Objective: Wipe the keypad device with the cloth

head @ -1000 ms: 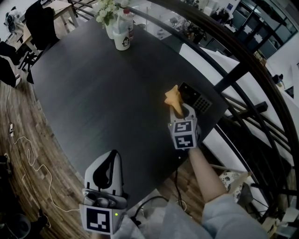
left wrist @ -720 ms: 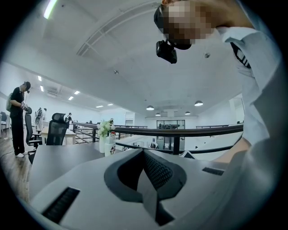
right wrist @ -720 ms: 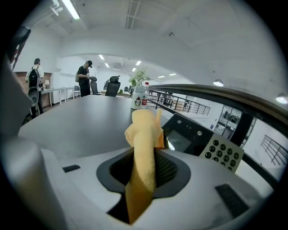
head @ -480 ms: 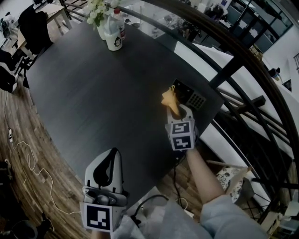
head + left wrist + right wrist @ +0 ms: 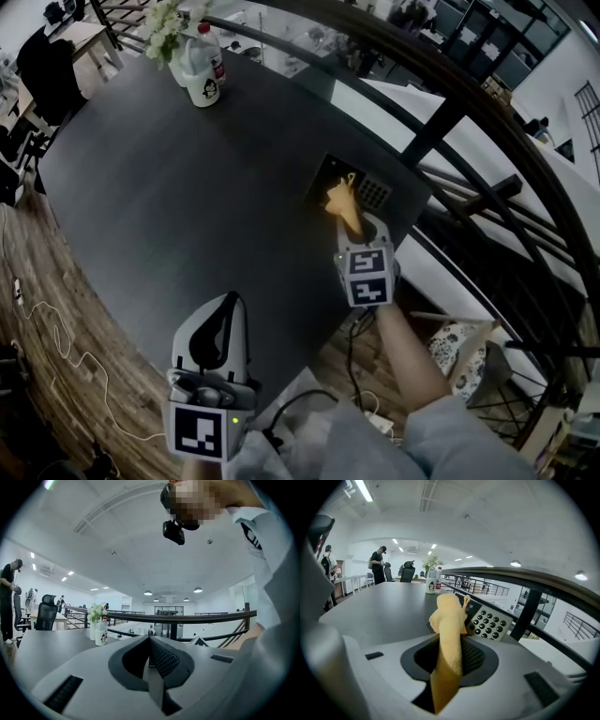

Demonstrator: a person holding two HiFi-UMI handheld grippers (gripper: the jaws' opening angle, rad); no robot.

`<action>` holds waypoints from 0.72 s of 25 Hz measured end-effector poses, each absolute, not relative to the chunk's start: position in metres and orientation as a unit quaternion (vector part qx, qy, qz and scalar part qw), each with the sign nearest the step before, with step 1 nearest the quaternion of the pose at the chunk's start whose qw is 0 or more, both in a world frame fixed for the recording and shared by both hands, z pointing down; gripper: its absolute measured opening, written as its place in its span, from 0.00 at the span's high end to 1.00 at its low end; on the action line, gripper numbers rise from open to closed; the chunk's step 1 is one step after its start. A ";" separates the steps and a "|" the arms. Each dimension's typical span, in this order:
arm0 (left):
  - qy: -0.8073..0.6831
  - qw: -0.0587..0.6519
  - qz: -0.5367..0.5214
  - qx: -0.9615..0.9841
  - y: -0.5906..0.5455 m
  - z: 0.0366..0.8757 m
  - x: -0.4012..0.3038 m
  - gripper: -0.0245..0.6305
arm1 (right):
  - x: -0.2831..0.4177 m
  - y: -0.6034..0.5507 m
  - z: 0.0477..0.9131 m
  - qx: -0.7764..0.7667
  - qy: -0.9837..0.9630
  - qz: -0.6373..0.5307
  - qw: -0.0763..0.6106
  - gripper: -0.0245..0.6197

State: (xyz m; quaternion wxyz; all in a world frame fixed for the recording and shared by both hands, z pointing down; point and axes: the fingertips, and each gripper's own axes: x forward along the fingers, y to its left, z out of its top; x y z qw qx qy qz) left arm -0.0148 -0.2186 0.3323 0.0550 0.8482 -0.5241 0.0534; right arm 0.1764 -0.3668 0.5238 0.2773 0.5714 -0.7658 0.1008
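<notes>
The keypad device (image 5: 358, 187) is a dark box with a grid of round buttons, lying near the table's right edge; the right gripper view shows its buttons (image 5: 487, 622) close ahead. My right gripper (image 5: 359, 228) is shut on the yellow cloth (image 5: 342, 203), which sticks up out of the jaws (image 5: 448, 639) and hangs just in front of the device. My left gripper (image 5: 220, 342) is held low at the table's near edge, away from the device, jaws shut with nothing between them (image 5: 152, 665).
A white bottle (image 5: 200, 67) and a vase of flowers (image 5: 166, 28) stand at the far end of the dark table (image 5: 178, 197). A dark railing (image 5: 450, 112) runs past the table's right edge. A cable (image 5: 56, 347) trails on the wood floor at left.
The right gripper with the cloth has moved forward, toward the keypad device. The head view has shifted, so the bottle sits further left. The left gripper has stayed put.
</notes>
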 end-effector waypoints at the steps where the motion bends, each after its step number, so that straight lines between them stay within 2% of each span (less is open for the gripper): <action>1: -0.520 0.054 0.053 0.851 -0.218 0.332 -0.012 0.95 | 0.181 -0.364 0.523 0.574 -0.763 0.101 0.278 0.80; 18: -0.497 0.056 0.043 0.865 -0.219 0.325 0.009 0.95 | 0.248 -0.342 0.496 0.612 -0.734 0.085 0.281 0.80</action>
